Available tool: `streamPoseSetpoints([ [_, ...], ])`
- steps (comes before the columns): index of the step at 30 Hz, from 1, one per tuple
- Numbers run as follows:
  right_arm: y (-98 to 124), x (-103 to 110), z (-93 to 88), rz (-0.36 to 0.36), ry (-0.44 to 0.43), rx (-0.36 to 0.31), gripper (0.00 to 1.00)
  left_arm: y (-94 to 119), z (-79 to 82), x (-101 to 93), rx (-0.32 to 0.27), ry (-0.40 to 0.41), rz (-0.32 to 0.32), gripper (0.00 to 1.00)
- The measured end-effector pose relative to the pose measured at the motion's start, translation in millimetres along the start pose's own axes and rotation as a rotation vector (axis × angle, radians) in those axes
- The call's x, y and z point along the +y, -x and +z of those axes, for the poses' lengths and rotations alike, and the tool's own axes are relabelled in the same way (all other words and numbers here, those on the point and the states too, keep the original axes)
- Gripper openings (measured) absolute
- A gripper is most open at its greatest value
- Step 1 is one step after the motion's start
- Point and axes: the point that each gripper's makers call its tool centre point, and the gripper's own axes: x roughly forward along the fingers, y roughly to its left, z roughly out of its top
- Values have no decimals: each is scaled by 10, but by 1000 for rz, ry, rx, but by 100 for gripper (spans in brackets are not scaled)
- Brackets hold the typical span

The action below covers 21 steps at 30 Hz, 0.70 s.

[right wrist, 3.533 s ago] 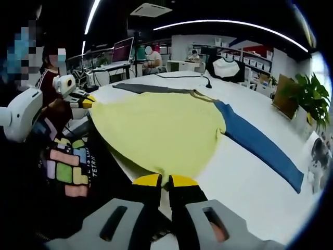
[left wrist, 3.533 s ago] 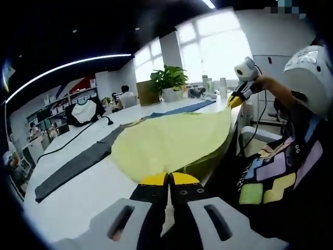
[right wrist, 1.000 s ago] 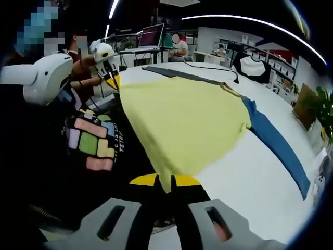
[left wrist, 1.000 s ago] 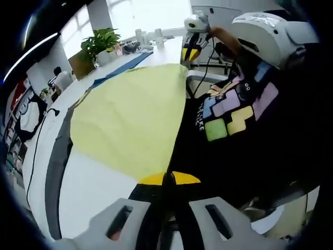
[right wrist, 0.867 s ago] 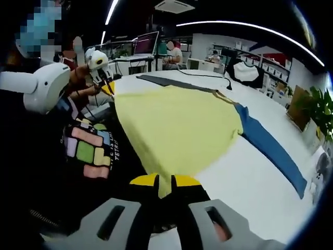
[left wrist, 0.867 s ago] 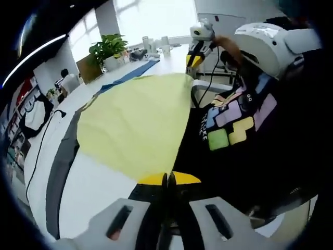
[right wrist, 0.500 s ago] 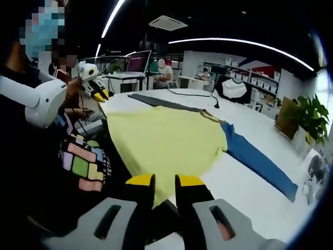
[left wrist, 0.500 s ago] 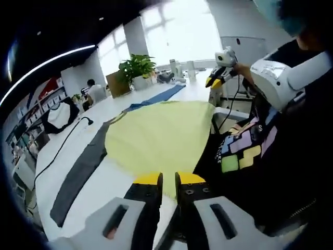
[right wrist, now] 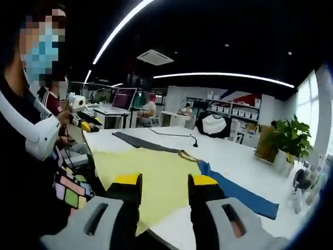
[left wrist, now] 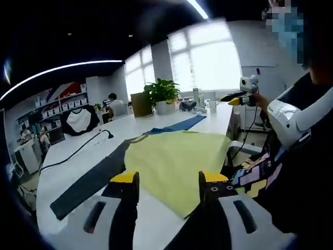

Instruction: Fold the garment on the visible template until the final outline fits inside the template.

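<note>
A long-sleeved garment lies flat on the white table (left wrist: 62, 172), its yellow body (left wrist: 171, 156) reaching the near edge. One sleeve is grey (left wrist: 88, 179), the other blue (left wrist: 177, 125). My left gripper (left wrist: 169, 179) is open above the near hem, holding nothing. My right gripper (right wrist: 165, 182) is also open and empty over the yellow body (right wrist: 151, 169), with the grey sleeve (right wrist: 138, 141) and blue sleeve (right wrist: 237, 194) beyond. Each gripper shows in the other's view, held off the table's edge: the right gripper (left wrist: 237, 98) and the left gripper (right wrist: 85, 124).
The person's body and patterned shirt (left wrist: 260, 177) stand close at the table's near edge. A black cable (left wrist: 78, 151) runs across the far table. A potted plant (left wrist: 162, 92) and a black-and-white shirt (left wrist: 79, 120) sit at the back. People sit at desks with monitors (right wrist: 124, 98).
Both grippers were shut on the yellow hem and holding it up over the table's edge. They have let go, opened wide and drawn back and up. The garment now lies flat.
</note>
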Motion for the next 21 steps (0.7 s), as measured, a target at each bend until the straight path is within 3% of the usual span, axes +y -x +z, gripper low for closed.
streamPoseSetpoints([
  [4,51,-84,157,-66,-16,-71,50,32,100,146,-27,-18,77,68],
  [7,114,-176,180,-126,14,-69,63,46,218,254,-70,-13,137,83],
  [9,151,-233,206,-161,38,-69,67,48,290,324,-96,-12,182,89],
  [12,223,-337,312,-217,67,-98,72,38,345,342,-117,8,196,98],
  [21,462,-567,610,-309,29,-164,88,97,553,429,-168,-53,279,100],
])
